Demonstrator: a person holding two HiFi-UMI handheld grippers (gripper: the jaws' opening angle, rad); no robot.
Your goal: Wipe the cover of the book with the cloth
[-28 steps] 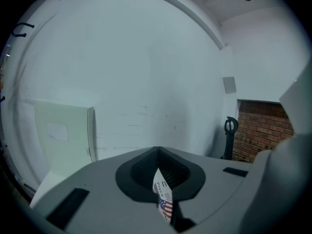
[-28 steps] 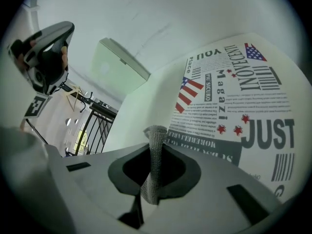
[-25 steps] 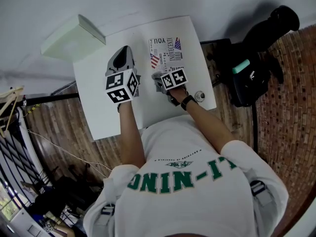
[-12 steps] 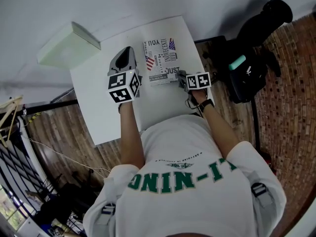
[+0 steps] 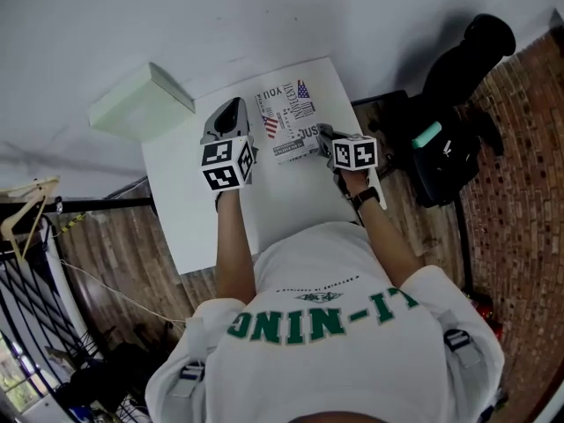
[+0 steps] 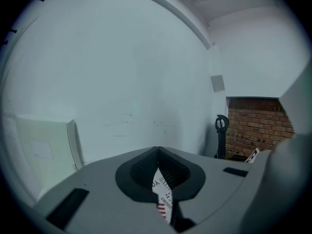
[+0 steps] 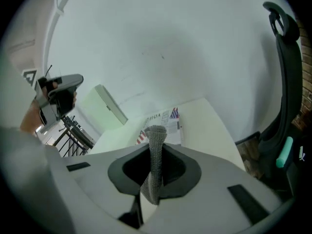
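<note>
- Left gripper (image 6: 157, 151) was clamped shut on the thin printed book (image 5: 286, 113) edge, upper centre.
- Right gripper (image 7: 155, 144) pinched a grey ribbed-knit cloth (image 7: 154, 179) strip.

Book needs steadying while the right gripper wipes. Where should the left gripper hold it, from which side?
Probably by its left edge, from the left. The book lies flat on the white table, so only an edge fits the jaws; the left gripper is shut on it there, leaving the cover open to the cloth in the right gripper.
</note>
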